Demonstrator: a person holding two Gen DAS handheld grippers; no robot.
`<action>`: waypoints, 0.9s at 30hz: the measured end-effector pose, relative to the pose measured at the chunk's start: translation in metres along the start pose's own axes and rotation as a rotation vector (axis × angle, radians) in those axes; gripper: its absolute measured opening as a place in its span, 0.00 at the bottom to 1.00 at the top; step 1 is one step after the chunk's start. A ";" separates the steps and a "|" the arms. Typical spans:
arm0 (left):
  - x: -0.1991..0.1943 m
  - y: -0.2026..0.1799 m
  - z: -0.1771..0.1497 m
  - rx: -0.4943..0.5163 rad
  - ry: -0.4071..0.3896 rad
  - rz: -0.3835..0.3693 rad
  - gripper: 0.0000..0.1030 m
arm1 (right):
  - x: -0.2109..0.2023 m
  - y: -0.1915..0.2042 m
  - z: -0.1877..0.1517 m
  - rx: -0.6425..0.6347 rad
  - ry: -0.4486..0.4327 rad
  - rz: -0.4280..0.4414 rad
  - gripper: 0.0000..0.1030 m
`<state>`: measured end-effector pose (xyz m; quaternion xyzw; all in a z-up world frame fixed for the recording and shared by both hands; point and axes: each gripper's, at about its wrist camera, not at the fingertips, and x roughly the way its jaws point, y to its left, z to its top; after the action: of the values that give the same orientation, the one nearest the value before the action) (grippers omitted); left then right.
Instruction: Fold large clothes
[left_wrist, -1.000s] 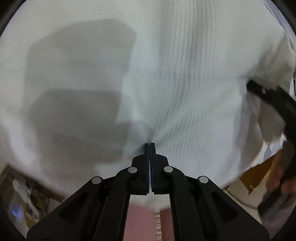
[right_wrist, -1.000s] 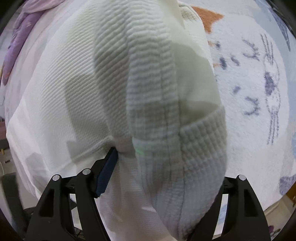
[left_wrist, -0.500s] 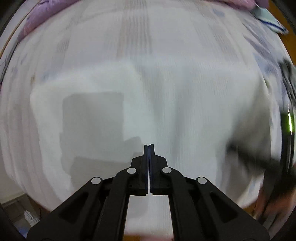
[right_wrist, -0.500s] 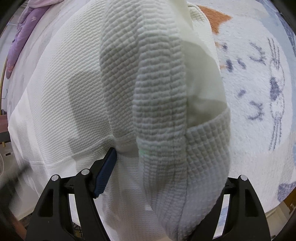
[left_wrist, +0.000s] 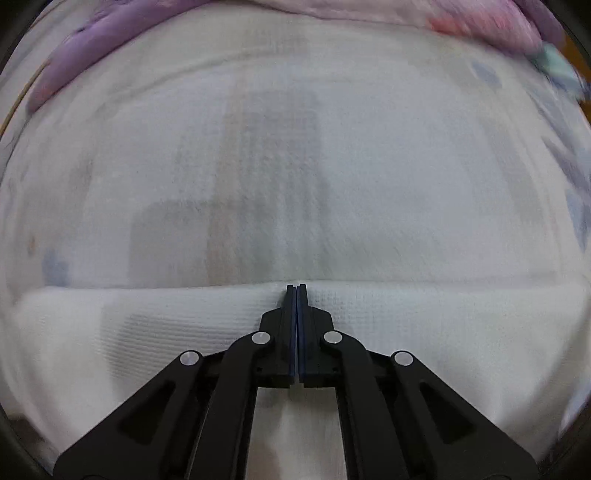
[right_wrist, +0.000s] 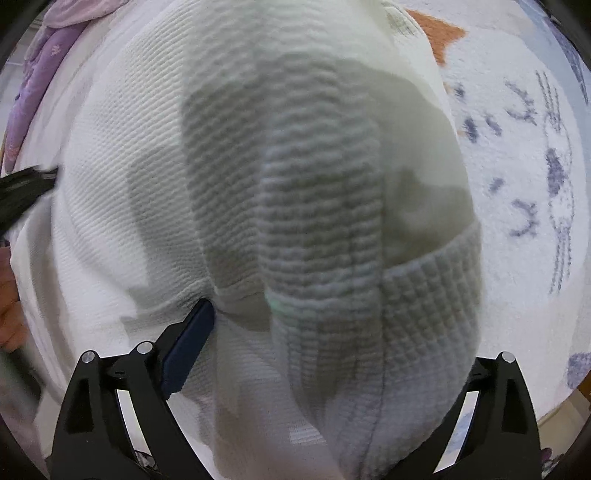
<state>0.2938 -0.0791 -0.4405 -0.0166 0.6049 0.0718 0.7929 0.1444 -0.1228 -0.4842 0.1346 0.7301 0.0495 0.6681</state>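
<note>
The soft, limp white garment (right_wrist: 317, 206) drapes between the right gripper's (right_wrist: 332, 332) parted jaws, probably released; the left gripper (left_wrist: 296, 291) stays clenched at its folded edge, best pinched there.

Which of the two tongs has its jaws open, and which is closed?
The right tongs are open: jaws spread wide around the white waffle-knit garment, having just opened further. The left tongs are shut, pads together, at the garment's folded edge.

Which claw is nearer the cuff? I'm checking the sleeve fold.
Right. The right claw straddles the cuff, open. The left claw, shut, shows no cuff nearby.
</note>
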 end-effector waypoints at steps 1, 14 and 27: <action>0.001 -0.004 0.002 0.017 0.006 0.011 0.00 | 0.000 0.000 -0.001 -0.004 -0.004 -0.001 0.88; -0.067 0.017 -0.177 -0.094 0.284 -0.166 0.00 | -0.013 -0.011 -0.020 0.001 -0.059 0.001 0.60; -0.133 -0.018 -0.205 -0.061 0.084 -0.113 0.01 | -0.051 -0.024 -0.036 -0.010 -0.079 0.075 0.19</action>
<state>0.0662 -0.1329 -0.3689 -0.0780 0.6334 0.0448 0.7686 0.1092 -0.1556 -0.4377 0.1604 0.6973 0.0731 0.6948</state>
